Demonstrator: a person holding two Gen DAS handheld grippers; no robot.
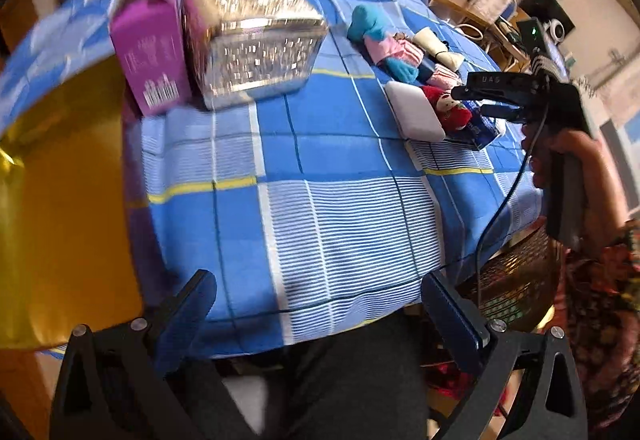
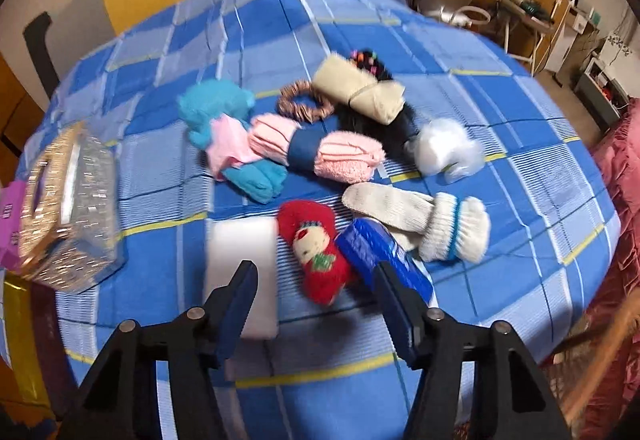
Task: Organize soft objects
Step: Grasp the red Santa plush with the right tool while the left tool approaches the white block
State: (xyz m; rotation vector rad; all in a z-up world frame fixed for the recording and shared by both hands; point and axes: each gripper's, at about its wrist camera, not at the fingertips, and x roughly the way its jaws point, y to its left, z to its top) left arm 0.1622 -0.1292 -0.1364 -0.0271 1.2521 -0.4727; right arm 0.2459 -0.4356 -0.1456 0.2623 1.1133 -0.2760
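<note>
- Right tool (image 2: 316,300) is hovering over the near edge of the pile of soft things, jaws parted about halfway and gripping nothing.
- Red doll (image 2: 316,246) is lying on the checked tabletop (image 2: 320,392) straight ahead of it, just past the fingertips and centred in the gap.
- Doll's long axis is running roughly away from the tool, tilted slightly, so the jaws are standing across its short width.
- White block (image 2: 244,260) is sitting beside the doll on the left, blue packet (image 2: 380,252) on the right, both crowding the jaw paths.
- Left tool (image 1: 320,304) is hanging released, well short of the pile; the right one is nearer.
- Shiny basket (image 1: 256,51) is waiting far left.
</note>
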